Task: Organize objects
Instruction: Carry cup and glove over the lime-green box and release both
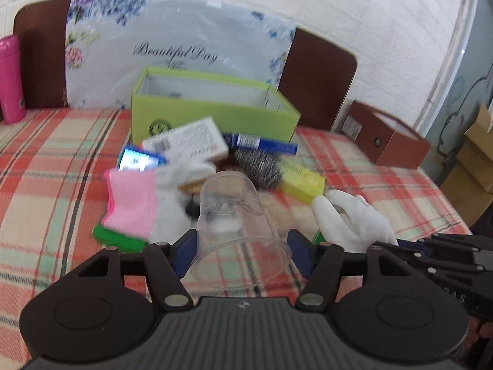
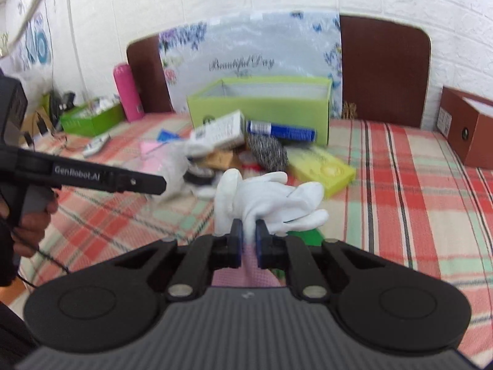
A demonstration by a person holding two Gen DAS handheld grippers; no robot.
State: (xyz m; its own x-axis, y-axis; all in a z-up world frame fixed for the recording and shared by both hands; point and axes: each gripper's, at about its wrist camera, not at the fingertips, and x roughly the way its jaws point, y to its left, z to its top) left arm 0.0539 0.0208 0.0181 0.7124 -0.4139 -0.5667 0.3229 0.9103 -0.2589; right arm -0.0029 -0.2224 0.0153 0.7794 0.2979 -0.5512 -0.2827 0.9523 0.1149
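My left gripper [image 1: 242, 251] is shut on a clear plastic cup [image 1: 235, 212], held on its side above the plaid cloth. My right gripper [image 2: 249, 237] is shut on a white glove [image 2: 271, 199], which also shows at the right of the left wrist view [image 1: 351, 219]. An open green box [image 1: 212, 104] [image 2: 262, 104] stands behind a pile: a white carton [image 1: 188, 143], a blue box [image 1: 262, 143], a steel scourer [image 1: 262, 166] [image 2: 266, 151], a yellow box [image 1: 303, 183] [image 2: 322, 168], a pink cloth [image 1: 131, 202] and a green sponge [image 1: 118, 240].
A pink bottle [image 1: 10, 80] [image 2: 128, 92] stands at the back left. A brown box [image 1: 388, 135] [image 2: 468, 126] sits at the right. A green tray [image 2: 91, 118] with small items is at the far left. A floral board [image 1: 178, 46] leans on the headboard.
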